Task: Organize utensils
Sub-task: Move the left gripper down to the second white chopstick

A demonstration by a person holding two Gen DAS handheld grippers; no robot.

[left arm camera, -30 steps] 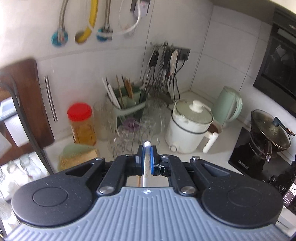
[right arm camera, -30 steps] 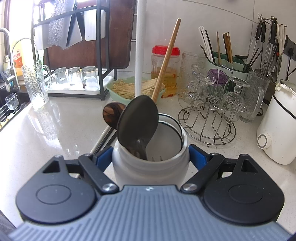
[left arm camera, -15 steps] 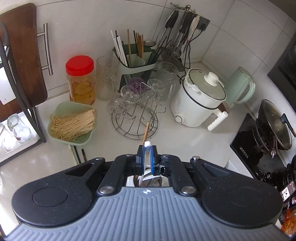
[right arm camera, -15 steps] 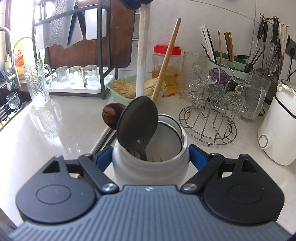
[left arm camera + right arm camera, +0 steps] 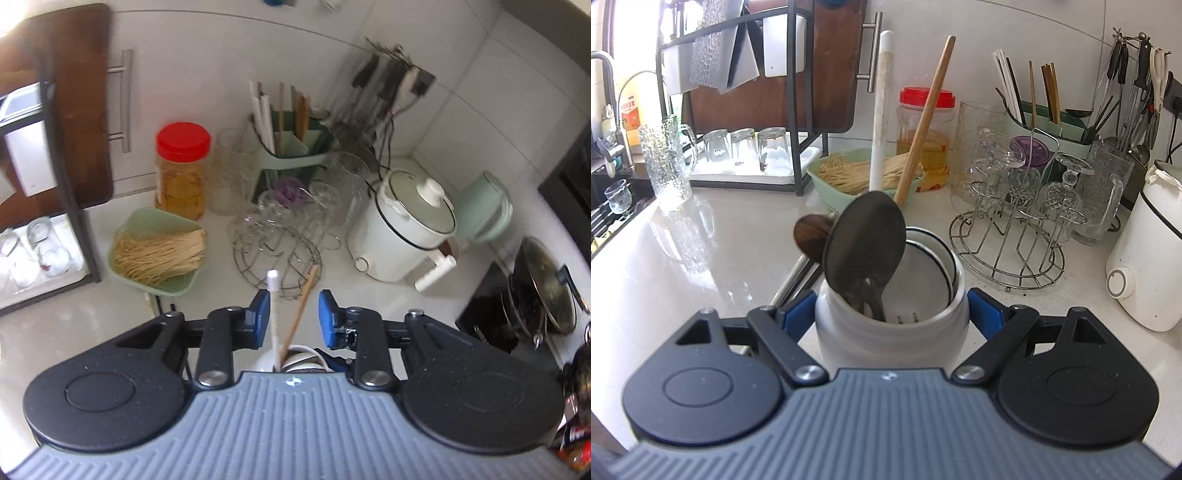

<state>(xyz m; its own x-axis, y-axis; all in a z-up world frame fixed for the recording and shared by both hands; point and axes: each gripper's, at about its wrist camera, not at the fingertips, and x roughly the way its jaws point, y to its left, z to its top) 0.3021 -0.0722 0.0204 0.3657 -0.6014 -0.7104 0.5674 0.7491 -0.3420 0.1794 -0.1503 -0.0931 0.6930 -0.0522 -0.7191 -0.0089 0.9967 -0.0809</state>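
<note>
My right gripper [image 5: 892,317] is shut on a white utensil jar [image 5: 892,339] that stands on the pale counter. In the jar are a dark metal spoon [image 5: 864,240], a wooden-handled utensil [image 5: 925,122] and a white-handled utensil [image 5: 881,110]. A brown wooden spoon head [image 5: 812,236] shows just left of the metal spoon. My left gripper [image 5: 293,317] hangs above the jar with its jaws opening. The white handle [image 5: 273,306] and the wooden handle [image 5: 301,310] rise between the blue pads. The white handle stands close beside the left pad [image 5: 260,317] and is not squeezed.
A wire rack of glasses [image 5: 1008,258] stands right of the jar, with a white cooker [image 5: 1141,258] beyond it. Behind are a green bowl of noodles [image 5: 129,229], a red-lidded jar [image 5: 183,166] and a green caddy [image 5: 291,155]. A sink [image 5: 613,206] lies far left.
My left gripper came down with the white-handled utensil, set it into the jar and opened its jaws, letting go of the handle. The right gripper and jar stayed still.
</note>
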